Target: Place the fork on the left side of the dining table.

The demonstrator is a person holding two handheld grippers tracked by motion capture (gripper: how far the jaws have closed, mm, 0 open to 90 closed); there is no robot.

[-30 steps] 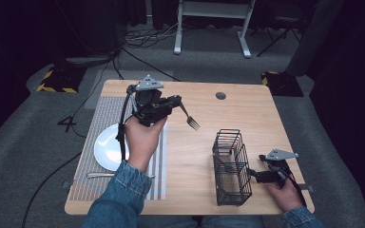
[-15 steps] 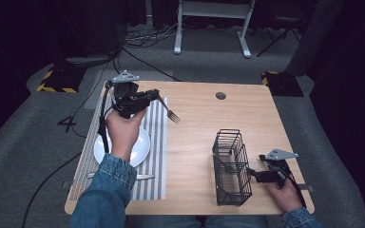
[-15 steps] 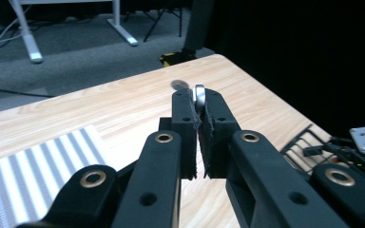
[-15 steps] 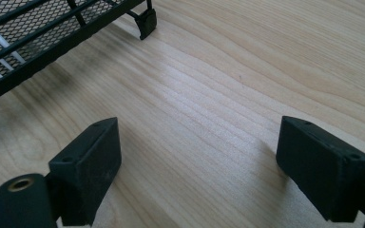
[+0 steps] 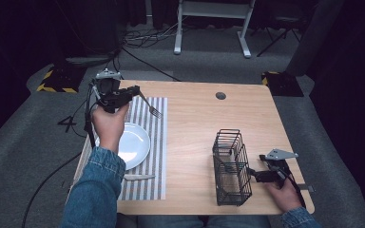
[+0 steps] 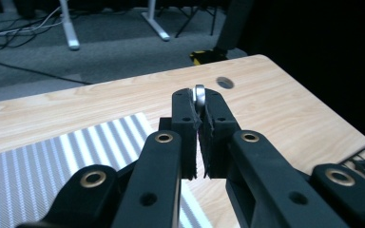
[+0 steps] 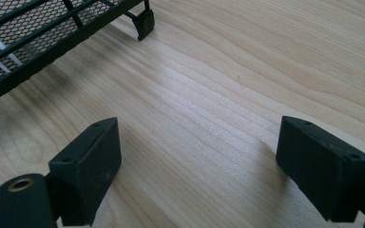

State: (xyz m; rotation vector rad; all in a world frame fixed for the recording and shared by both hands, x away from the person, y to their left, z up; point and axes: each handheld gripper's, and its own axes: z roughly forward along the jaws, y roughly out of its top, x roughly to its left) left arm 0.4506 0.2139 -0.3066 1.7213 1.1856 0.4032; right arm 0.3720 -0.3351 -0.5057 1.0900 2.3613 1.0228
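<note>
My left gripper (image 5: 134, 90) is raised over the far left of the table, shut on the handle of a metal fork (image 5: 151, 106) whose tines point right and down over the striped placemat (image 5: 154, 142). In the left gripper view the fork's handle end (image 6: 199, 94) is pinched between the pads. A white plate (image 5: 132, 145) lies on the placemat below my hand, with a knife (image 5: 138, 177) in front of it. My right gripper (image 5: 252, 175) rests on the table at the near right, open and holding nothing, right beside a black wire basket (image 5: 230, 166); the basket's edge (image 7: 52, 28) is seen in the right gripper view.
The wooden table (image 5: 204, 123) has a round cable hole (image 5: 221, 95) at the far side. Beyond the table lie cables and the white legs of a stand (image 5: 211, 28) on grey carpet.
My left gripper has carried the fork leftward from the table's middle to above the far left end of the placemat. The right gripper has stayed beside the basket.
</note>
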